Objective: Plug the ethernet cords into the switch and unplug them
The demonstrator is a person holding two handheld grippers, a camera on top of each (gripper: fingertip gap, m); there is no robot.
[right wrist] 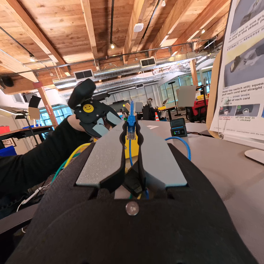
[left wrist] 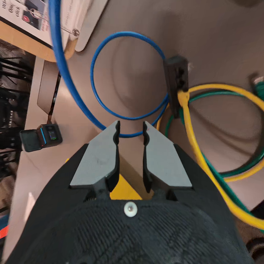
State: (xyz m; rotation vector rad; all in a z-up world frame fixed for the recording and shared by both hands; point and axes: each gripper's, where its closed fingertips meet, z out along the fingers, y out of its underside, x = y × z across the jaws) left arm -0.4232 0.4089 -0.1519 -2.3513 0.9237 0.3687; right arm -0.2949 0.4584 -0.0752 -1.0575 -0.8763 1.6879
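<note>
The switch (left wrist: 176, 84) is motion-blurred, so its open ports cannot be counted; the green cord (left wrist: 222, 180) runs partly under the yellow cord (left wrist: 190, 128) and both leave the frame at the right edge; the blue cord (left wrist: 60, 68) exits at the top; behind the right tool (right wrist: 131, 129) the blue cord's lower run is hidden.

Left wrist view: looking steeply down along its claw (left wrist: 131, 128) at the surface (left wrist: 200, 35), close above it.
Right wrist view: facing level and upward across the room toward the ceiling (right wrist: 57, 28).
Shared: blue cord (left wrist: 94, 68) (right wrist: 184, 142), small black device (left wrist: 42, 137) (right wrist: 178, 128), left claw (right wrist: 105, 125).
</note>
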